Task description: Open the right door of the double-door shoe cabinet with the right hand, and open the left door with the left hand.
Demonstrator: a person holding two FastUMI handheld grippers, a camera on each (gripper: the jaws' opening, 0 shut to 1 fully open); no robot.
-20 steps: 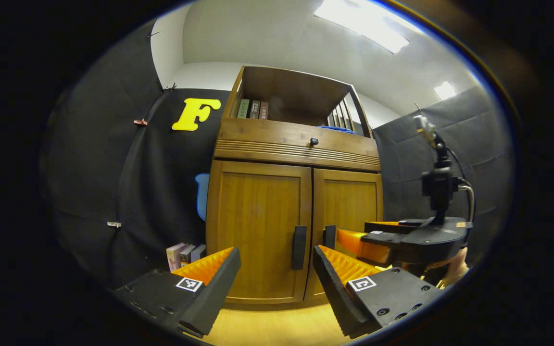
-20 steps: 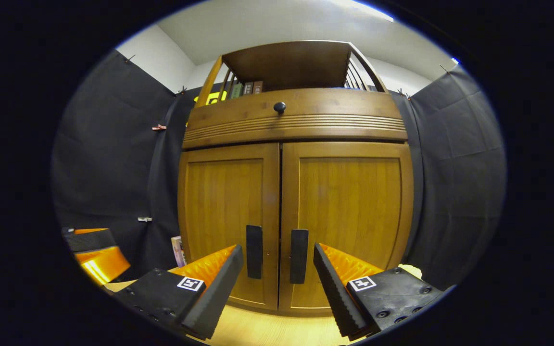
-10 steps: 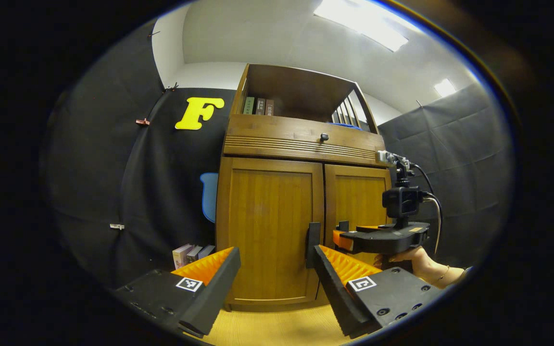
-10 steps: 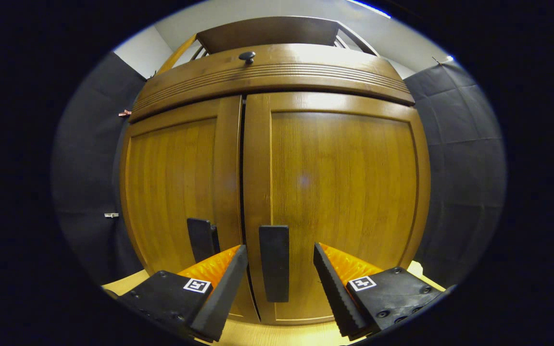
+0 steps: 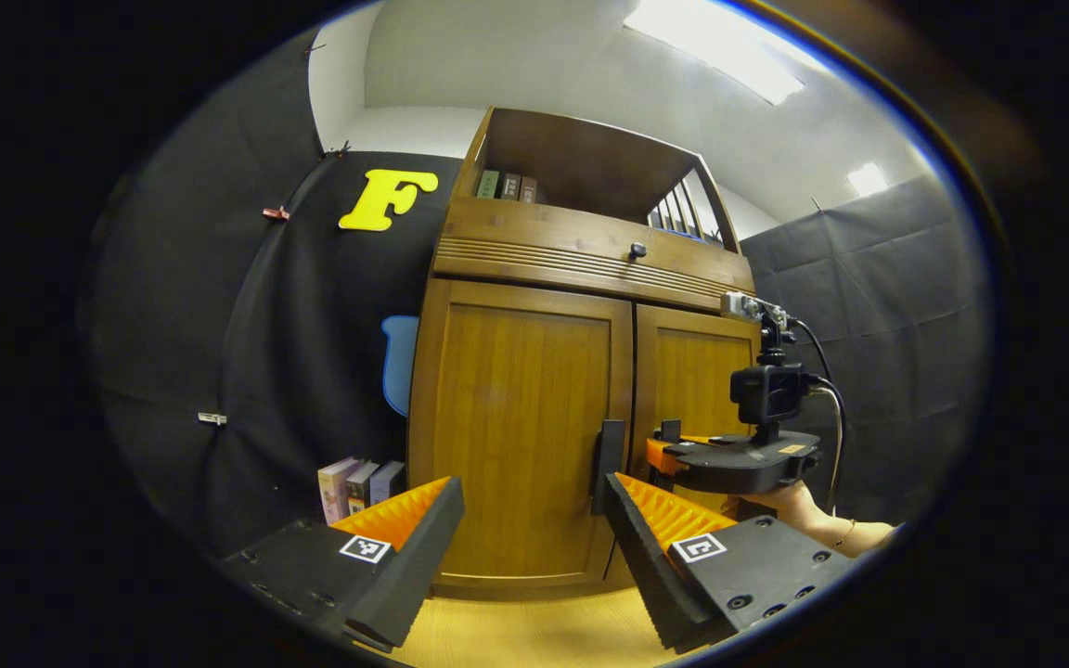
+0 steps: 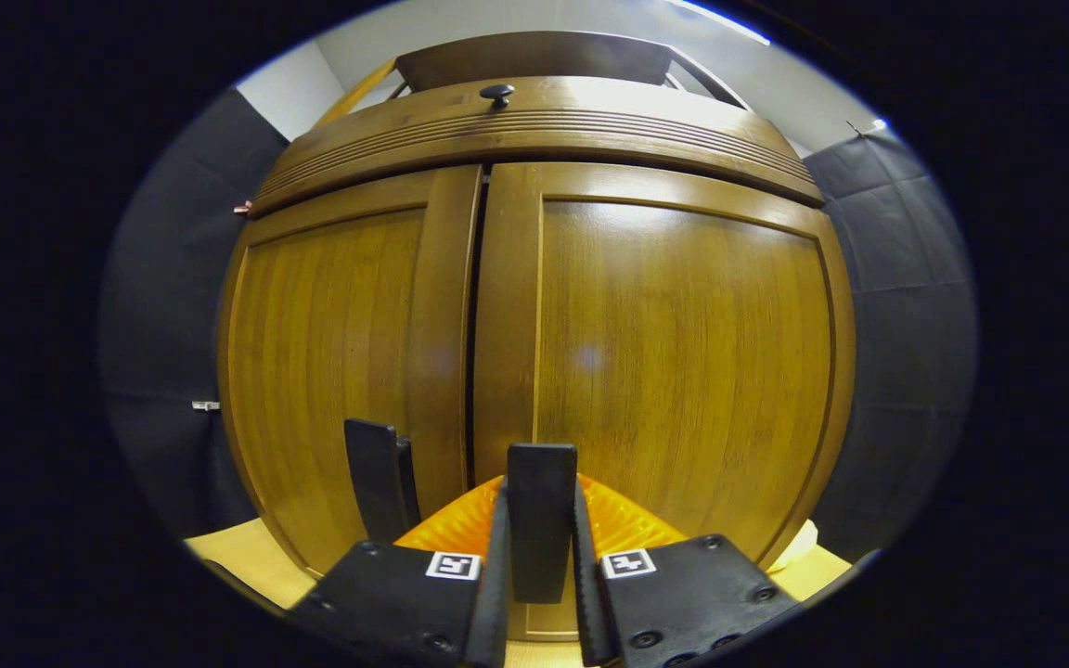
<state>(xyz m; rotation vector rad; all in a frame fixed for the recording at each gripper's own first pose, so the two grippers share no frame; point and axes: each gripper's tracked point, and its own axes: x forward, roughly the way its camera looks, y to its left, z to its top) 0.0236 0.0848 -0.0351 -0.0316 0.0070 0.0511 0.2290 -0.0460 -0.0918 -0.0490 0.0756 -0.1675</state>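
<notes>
The right claw [image 6: 539, 557] is pinching the right handle [image 6: 541, 520] — both fingers [image 6: 497, 566] press its sides, the dark bar standing upright between them. That handle sits low on the inner edge of the right door [image 6: 674, 362], just beside the seam with the left door [image 6: 340, 371]. The left handle [image 6: 377, 478] stands free, just beside the claw. Both doors look shut against the cabinet [image 6: 534, 121], under its ribbed drawer front with a small knob [image 6: 497, 92].

In the left gripper view the left claw [image 5: 534, 538] is spread wide, holding nothing, in front of the left door [image 5: 521, 436] and apart from its handle [image 5: 609, 453]. Farther off, the right claw [image 5: 669, 455] is at the right door [image 5: 701, 380], with a hand [image 5: 790, 501] beneath it. Books [image 5: 354, 482] stand on the floor [image 5: 525, 631] left of the cabinet [image 5: 581, 250].
</notes>
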